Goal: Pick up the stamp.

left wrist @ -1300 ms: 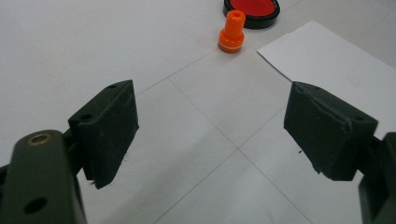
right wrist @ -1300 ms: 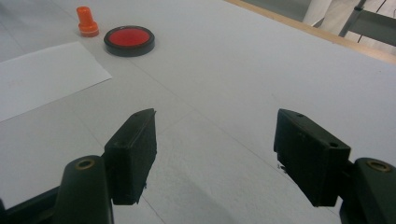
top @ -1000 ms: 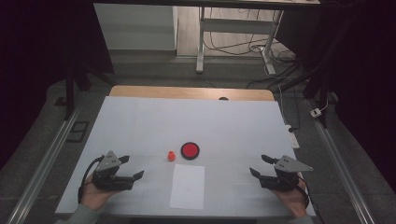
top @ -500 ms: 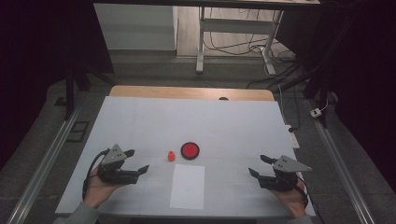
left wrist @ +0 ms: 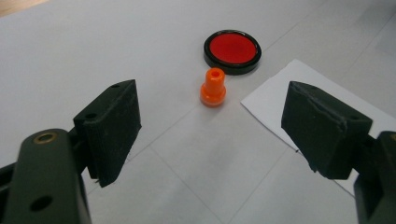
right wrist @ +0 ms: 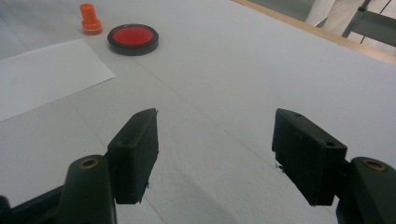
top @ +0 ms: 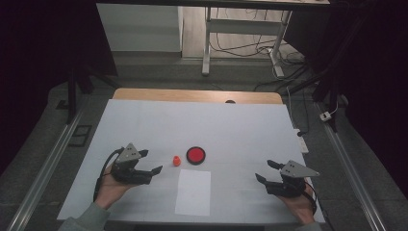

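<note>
Low in the high view, the left gripper (top: 150,162) is hovering with jaws spread wide, aiming at the small orange stamp (top: 176,160) standing upright near frame centre. Lower right, the right gripper (top: 266,171) is gaping too. Beyond the stamp, touching nothing, the red ink pad (top: 196,155) is lying flat.

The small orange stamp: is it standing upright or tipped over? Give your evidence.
Upright. In the left gripper view the orange stamp stands on its wide base on the table, its narrower top pointing up, just in front of the red ink pad.
</note>
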The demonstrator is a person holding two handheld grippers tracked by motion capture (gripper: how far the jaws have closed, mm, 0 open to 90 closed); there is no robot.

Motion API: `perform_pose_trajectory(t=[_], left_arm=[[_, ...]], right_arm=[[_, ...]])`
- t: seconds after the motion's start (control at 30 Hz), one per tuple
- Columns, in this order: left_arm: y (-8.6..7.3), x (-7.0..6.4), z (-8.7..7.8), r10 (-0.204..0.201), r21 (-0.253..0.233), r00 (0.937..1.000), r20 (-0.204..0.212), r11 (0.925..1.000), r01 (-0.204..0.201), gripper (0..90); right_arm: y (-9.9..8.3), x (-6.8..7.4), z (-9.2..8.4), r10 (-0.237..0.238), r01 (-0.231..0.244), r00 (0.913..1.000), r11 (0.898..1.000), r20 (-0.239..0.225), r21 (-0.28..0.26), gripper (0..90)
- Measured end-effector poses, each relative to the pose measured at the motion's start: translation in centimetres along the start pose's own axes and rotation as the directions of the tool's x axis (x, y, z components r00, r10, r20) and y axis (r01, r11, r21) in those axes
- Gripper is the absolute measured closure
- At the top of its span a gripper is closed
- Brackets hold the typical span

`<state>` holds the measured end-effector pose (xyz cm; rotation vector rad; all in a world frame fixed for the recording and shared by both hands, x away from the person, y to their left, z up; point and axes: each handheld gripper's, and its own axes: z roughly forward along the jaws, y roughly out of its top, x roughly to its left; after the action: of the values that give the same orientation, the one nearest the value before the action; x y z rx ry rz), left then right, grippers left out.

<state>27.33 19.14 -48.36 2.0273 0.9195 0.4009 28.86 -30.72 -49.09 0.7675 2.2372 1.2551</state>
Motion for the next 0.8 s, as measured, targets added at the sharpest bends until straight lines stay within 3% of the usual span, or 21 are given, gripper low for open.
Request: perform_pose_trajectory(t=[0.8], left_arm=[[2.8,-0.2,4.2,0.032,0.043,0.9994,0.011,0.9985,-0.033,20.6]], right_arm=[[0.0,0.1,0.1,-0.001,0.002,1.0,1.0,-0.008,0.011,31.5]])
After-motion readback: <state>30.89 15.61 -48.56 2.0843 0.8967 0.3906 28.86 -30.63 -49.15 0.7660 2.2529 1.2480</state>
